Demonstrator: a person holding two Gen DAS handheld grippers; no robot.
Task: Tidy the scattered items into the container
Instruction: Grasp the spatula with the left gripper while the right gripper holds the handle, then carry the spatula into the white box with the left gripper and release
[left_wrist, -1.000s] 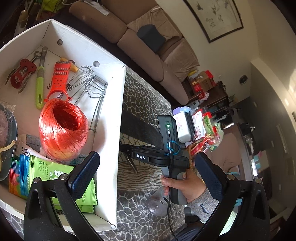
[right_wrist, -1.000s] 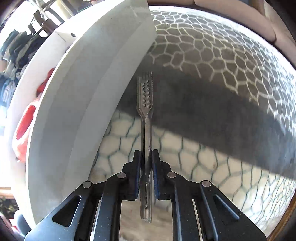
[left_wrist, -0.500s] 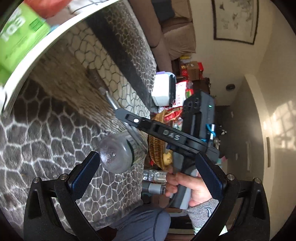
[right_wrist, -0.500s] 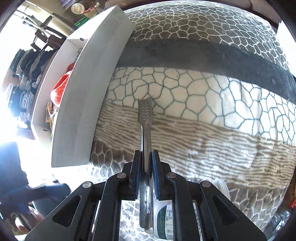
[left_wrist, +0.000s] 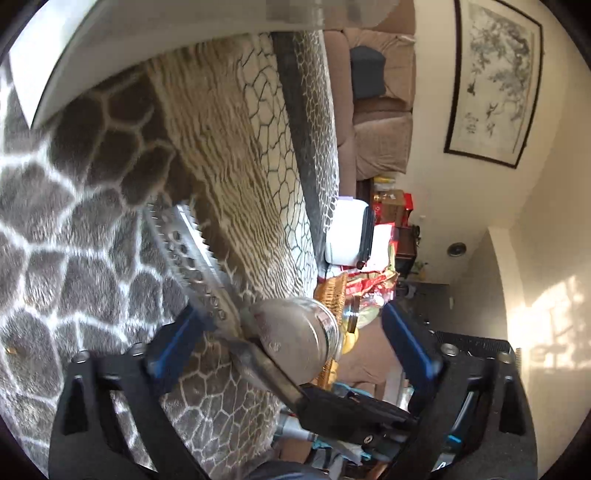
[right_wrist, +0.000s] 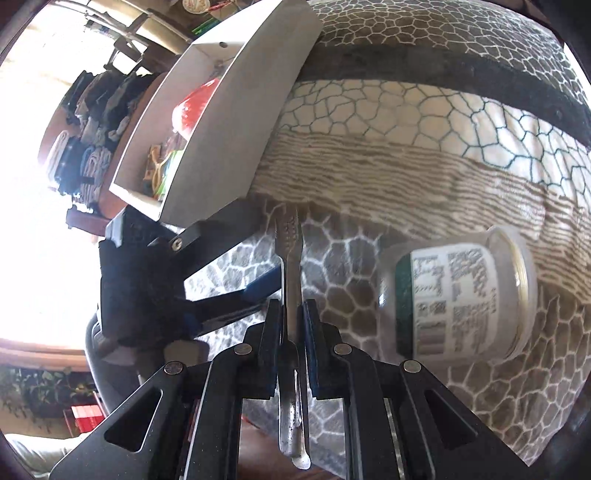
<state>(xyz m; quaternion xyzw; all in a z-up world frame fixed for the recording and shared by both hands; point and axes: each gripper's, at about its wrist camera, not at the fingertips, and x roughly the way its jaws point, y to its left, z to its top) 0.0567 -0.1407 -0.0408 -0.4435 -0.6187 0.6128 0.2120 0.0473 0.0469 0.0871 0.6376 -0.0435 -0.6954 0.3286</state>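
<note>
My right gripper (right_wrist: 291, 314) is shut on a metal scraper tool (right_wrist: 290, 243) with a toothed, perforated head, held above the patterned blanket. The same tool (left_wrist: 184, 243) shows in the left wrist view, crossing in front of my open left gripper (left_wrist: 288, 325). A clear plastic jar (right_wrist: 458, 295) with a green and white label lies on its side on the blanket; in the left wrist view the jar (left_wrist: 295, 339) sits between my left fingers, not gripped. The white box (right_wrist: 229, 110) holds a red twine ball (right_wrist: 194, 99) and green packets.
The patterned blanket (right_wrist: 424, 129) covers the surface. A brown sofa (left_wrist: 380, 92) and a framed picture (left_wrist: 491, 77) stand beyond it. A wicker basket (left_wrist: 334, 295) and snack packets lie past the blanket's edge. Folded clothes (right_wrist: 88, 122) are stacked behind the box.
My left gripper has swung away from the box and down to the jar, now between its fingers. My right gripper has drawn back from the box wall with the tool, towards the jar.
</note>
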